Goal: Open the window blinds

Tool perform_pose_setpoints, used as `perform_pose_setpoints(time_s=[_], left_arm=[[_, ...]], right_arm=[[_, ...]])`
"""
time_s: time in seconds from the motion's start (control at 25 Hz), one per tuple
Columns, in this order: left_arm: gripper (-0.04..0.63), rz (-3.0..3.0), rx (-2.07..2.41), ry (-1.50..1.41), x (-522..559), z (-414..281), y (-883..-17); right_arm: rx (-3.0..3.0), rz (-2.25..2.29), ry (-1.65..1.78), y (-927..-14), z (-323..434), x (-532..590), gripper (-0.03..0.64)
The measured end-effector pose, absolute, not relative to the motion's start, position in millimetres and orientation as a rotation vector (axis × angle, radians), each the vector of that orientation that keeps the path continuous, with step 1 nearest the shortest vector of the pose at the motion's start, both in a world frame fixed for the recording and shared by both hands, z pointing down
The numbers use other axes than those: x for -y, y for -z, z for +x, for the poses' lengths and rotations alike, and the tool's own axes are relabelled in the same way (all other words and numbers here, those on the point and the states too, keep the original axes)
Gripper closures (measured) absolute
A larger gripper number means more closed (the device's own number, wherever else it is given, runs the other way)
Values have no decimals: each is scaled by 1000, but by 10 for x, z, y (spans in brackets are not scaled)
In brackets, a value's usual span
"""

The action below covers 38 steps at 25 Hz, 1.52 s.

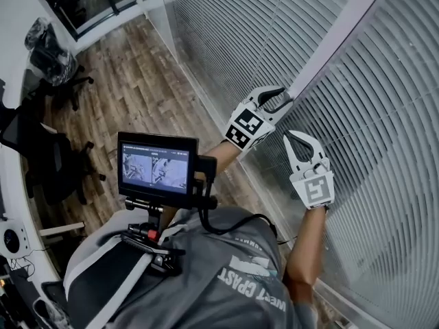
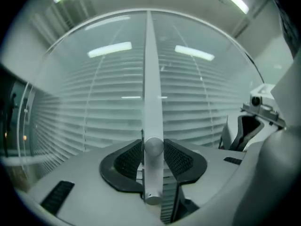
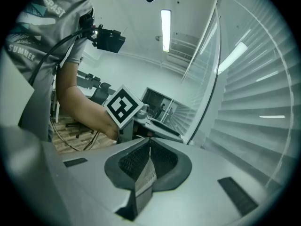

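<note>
White slatted blinds (image 1: 384, 115) cover the window wall on the right, also seen in the left gripper view (image 2: 94, 112) and the right gripper view (image 3: 263, 102). A white tilt wand (image 1: 329, 46) hangs in front of them. My left gripper (image 1: 280, 99) is shut on the wand's lower end (image 2: 153, 147), with a ribbed pad on either side of the rod. My right gripper (image 1: 291, 138) hovers just below and to the right, close to the slats, with its jaws shut (image 3: 149, 149) and nothing between them. The left gripper's marker cube (image 3: 123, 105) shows in the right gripper view.
A wooden floor (image 1: 137, 81) stretches to the left, with dark office chairs (image 1: 48, 60) along the wall. A small monitor (image 1: 156, 168) sits on a rig at the person's chest. A glass door (image 1: 96, 5) stands at the far end.
</note>
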State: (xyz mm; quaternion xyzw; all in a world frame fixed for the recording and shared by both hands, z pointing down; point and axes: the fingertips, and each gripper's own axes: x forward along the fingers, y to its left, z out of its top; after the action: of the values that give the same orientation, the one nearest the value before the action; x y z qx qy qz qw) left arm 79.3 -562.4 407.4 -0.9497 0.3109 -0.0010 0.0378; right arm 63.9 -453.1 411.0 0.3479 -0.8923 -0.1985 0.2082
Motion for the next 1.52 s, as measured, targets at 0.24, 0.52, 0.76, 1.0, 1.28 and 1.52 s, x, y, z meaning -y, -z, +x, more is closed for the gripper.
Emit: perform_pose_setpoints(time_s=[0.24, 0.52, 0.76, 1.0, 1.28, 1.52], left_arm=[[465, -3012, -1000, -98, 5677, 821, -4028], [469, -2760, -972, 115, 5666, 840, -4056], [471, -2102, -821, 517, 5564, 922, -4135], [469, -1847, -699, 591, 5477, 914, -4093], [456, -2939, -886, 91, 5500, 820, -4122], [469, -2951, -925, 69, 5561, 781, -4081]], right_arm=[[2472, 971, 538, -4142, 665, 4538, 614], [2481, 974, 538, -4148, 662, 4525, 614], [2481, 963, 542, -4215, 629, 4481, 614], [2470, 961, 550, -4118, 580, 4407, 614], [2475, 984, 534, -4172, 642, 4344, 614], [2463, 975, 530, -4194, 616, 4352, 614]])
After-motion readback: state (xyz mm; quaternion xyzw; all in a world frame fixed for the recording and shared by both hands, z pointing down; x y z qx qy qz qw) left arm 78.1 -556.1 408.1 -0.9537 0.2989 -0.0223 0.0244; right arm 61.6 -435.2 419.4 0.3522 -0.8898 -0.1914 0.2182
